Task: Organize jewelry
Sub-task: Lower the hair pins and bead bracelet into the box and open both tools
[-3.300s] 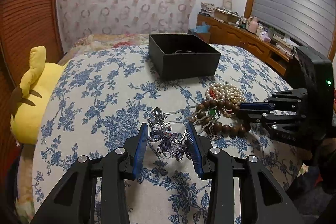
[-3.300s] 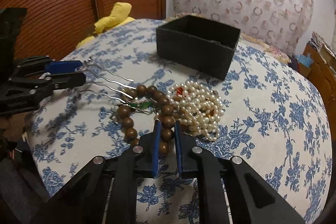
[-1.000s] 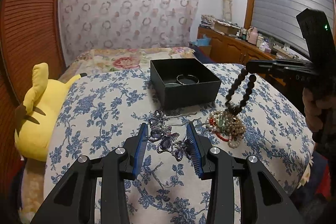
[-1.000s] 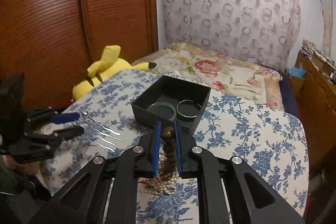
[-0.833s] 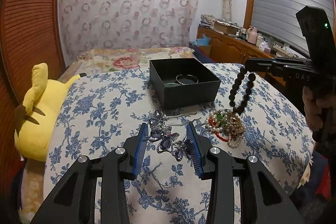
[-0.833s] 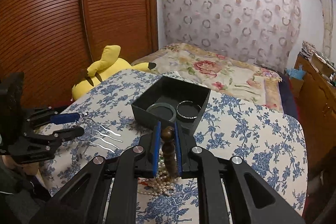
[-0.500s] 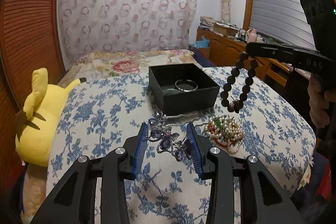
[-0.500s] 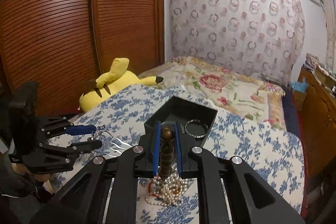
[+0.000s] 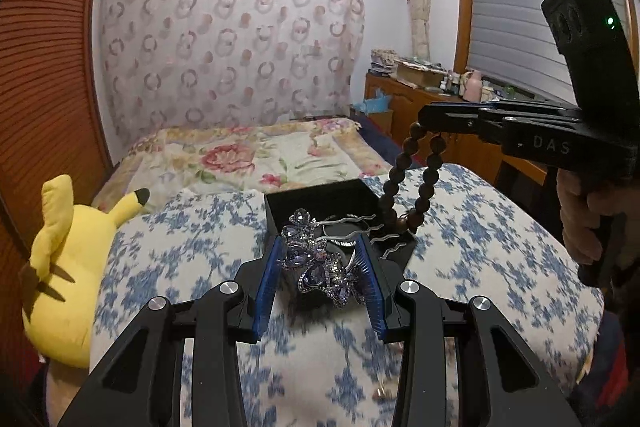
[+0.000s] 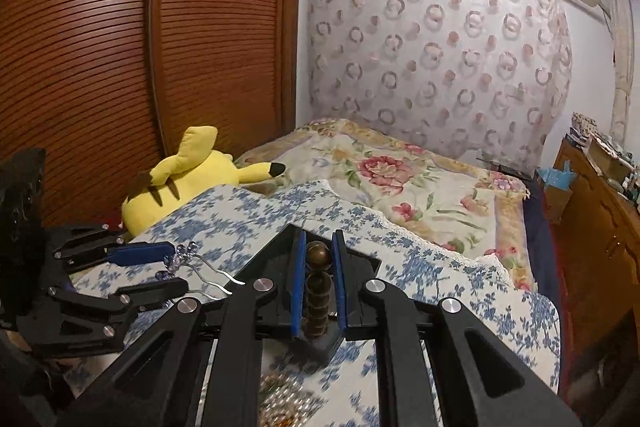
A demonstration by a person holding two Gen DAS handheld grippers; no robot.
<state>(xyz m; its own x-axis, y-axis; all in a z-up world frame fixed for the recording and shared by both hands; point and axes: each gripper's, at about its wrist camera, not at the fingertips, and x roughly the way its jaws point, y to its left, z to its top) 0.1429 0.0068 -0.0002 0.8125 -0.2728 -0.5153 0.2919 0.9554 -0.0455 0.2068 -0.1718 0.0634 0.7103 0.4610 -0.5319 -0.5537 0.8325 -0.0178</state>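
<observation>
My left gripper (image 9: 320, 263) is shut on a purple jewelled hair comb (image 9: 316, 265) and holds it in the air just in front of the black box (image 9: 316, 201). Its silver prongs (image 9: 380, 239) point right over the box. My right gripper (image 10: 318, 259) is shut on a brown wooden bead bracelet (image 10: 318, 287), which hangs above the box's right side in the left wrist view (image 9: 416, 179). The left gripper (image 10: 160, 267) with the comb (image 10: 180, 255) shows at the left of the right wrist view. A pearl necklace (image 10: 284, 399) lies blurred on the cloth below.
The box stands on a blue floral cloth (image 9: 480, 227) over the bed. A yellow plush toy (image 9: 64, 267) lies at the left edge. A wooden wardrobe (image 10: 120, 67) is at the left and a wooden dresser (image 9: 404, 107) at the right.
Both grippers have risen and moved forward toward the box, carrying the comb and the bead bracelet. The bracelet now hangs over the box instead of over the pearls.
</observation>
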